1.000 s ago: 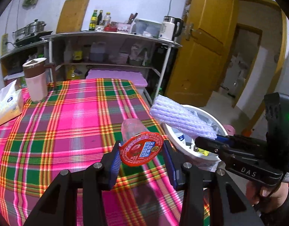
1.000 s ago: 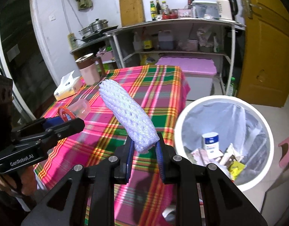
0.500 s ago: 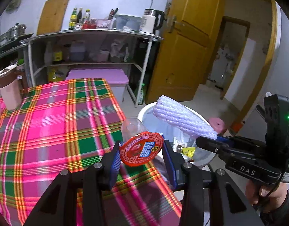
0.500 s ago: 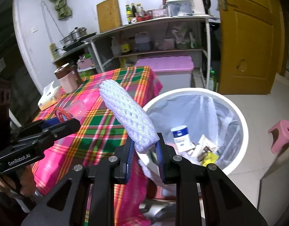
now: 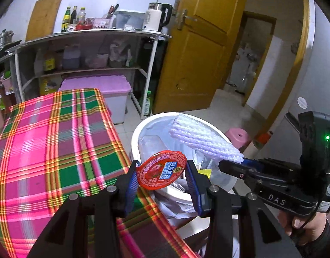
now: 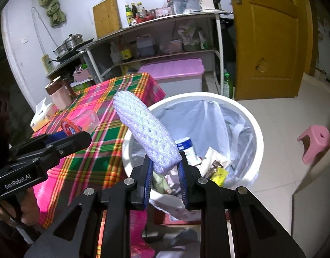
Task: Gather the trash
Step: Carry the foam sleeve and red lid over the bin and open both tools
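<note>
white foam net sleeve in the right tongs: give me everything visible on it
The foam net sleeve is a white, faintly lilac tube of soft woven foam mesh with small diamond holes, flattened and open-ended. The right tongs are shut on its lower end, blue pads pinching it, so it sticks up and away, tilted left in the right wrist view. It hangs over the near rim of the white, bag-lined trash bin, touching nothing else. The left wrist view shows its ribbed side.

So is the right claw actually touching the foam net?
Touching. The right wrist view shows the right claw pinching the foam net's lower end between both blue pads.
</note>
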{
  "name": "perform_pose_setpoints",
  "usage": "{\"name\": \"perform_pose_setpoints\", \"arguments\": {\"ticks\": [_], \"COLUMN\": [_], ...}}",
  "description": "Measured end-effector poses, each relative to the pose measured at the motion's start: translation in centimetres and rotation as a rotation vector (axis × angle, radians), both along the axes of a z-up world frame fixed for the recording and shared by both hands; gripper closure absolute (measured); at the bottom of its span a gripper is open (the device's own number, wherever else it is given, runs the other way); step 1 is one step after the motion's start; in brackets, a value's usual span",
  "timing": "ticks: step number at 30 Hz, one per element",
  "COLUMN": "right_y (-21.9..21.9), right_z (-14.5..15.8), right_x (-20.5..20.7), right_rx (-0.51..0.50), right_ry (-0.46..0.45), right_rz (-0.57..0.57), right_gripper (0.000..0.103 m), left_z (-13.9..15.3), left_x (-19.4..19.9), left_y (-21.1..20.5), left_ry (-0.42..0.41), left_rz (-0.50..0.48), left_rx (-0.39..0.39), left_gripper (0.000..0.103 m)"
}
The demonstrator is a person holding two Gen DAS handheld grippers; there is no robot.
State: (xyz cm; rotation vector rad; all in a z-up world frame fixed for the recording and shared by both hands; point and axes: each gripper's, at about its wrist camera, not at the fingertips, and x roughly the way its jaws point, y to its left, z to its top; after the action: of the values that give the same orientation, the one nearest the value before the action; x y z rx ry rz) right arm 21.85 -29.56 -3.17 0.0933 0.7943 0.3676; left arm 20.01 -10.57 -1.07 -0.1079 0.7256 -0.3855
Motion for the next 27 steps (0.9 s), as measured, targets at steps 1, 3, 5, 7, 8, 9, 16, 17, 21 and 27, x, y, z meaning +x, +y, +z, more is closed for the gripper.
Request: {"name": "perform_pose_setpoints", "arguments": {"ticks": [1,3,5,7,8,9,16,17,21,27], "right_y": [-0.2,-0.6,-1.0,-1.3,-1.5,-1.6,-2.6,-2.7,-3.1,-3.4], "right_z": [-0.2,-0.3,-0.6,-0.9,-1.0,-1.2,-2.2,-2.3,-2.8,-3.0], "right_x": [0.1,0.3,0.5,0.6,0.7,0.9,1.7,1.8,2.2,2.5], "right_rx": [-0.001,-0.002,-0.004,-0.008,-0.01,-0.012,-0.034,-0.037,-0.047,-0.056], "right_ry": [0.005,0.011,0.017,0.026,0.031,0.035,0.072,0.077,0.092,0.092], "right_rz": [-0.007,-0.016,-0.024,-0.033,-0.038,-0.042,-0.071,-0.075,-0.094,-0.114], "right_gripper": [0.08,0.08,0.08,0.08,0.08,0.08,0.079,0.078,0.077,0.07], "left_z": [-0.1,-0.5,-0.8,-1.1,-1.3,-1.4,-2.6,-2.7,-3.3,-3.9], "left_x": [-0.1,0.3,0.7,1.1,1.3,1.6,3.1,3.4,4.4,5.2], "left_y": [-0.2,-0.6,-1.0,-1.4,-1.6,-1.8,-3.5,-3.6,-4.0,-4.3], "left_ry": [0.002,0.011,0.018,0.024,0.028,0.032,0.059,0.064,0.084,0.107], "left_rz": [-0.004,-0.014,-0.021,-0.03,-0.034,-0.037,-0.062,-0.062,-0.063,-0.065], "left_rx": [0.0,0.003,0.006,0.009,0.012,0.013,0.028,0.028,0.026,0.015], "left_gripper": [0.06,0.06,0.06,0.06,0.06,0.06,0.06,0.06,0.06,0.056]}}
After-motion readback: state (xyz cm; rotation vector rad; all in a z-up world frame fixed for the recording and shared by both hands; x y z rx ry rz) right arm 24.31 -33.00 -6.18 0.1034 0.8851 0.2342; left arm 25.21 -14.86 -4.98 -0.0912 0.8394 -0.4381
